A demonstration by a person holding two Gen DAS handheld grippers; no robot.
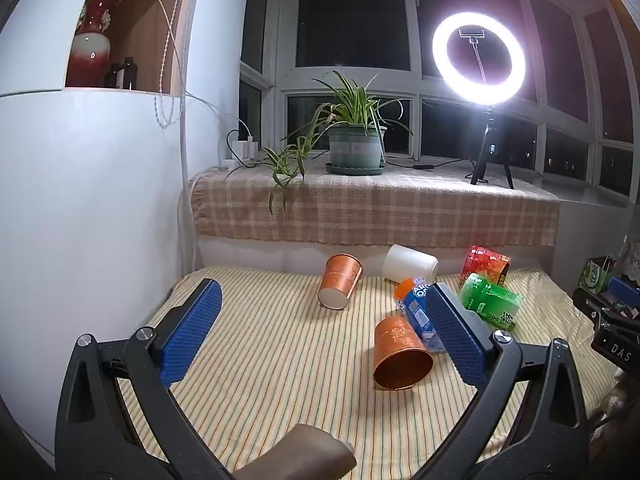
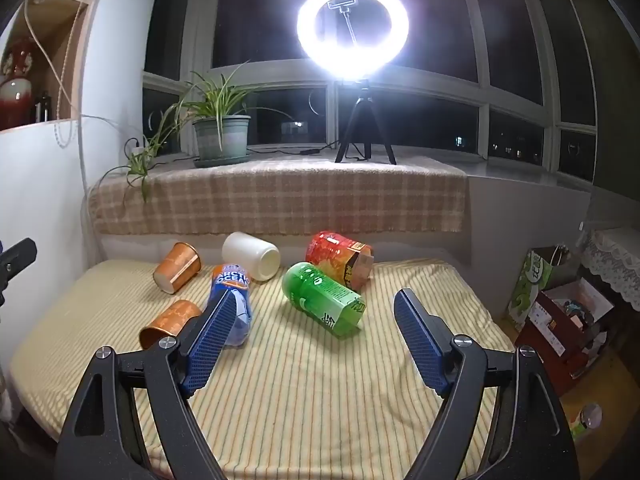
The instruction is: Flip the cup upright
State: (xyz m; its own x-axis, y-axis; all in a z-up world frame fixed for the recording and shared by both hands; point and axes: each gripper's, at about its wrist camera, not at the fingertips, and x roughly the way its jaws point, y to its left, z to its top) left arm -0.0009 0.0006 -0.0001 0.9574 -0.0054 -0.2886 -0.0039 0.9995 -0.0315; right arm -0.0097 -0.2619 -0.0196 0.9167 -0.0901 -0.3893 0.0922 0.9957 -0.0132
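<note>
Several cups lie on their sides on a striped yellow cloth (image 1: 260,360). A copper cup (image 1: 400,354) lies nearest, mouth toward me; it also shows in the right wrist view (image 2: 168,322). A second copper cup (image 1: 339,286) (image 2: 176,266), a white cup (image 1: 409,263) (image 2: 252,255), a blue-orange cup (image 1: 414,306) (image 2: 231,296), a green cup (image 1: 491,298) (image 2: 322,298) and a red cup (image 1: 484,264) (image 2: 340,258) lie behind. My left gripper (image 1: 324,304) is open and empty above the cloth. My right gripper (image 2: 314,310) is open and empty, in front of the green cup.
A checked cloth covers the window sill (image 1: 372,208) behind, with a potted plant (image 1: 356,146) and a lit ring light on a tripod (image 1: 480,60). A white cabinet wall (image 1: 80,200) stands at left. Boxes and bags (image 2: 560,312) sit on the floor at right.
</note>
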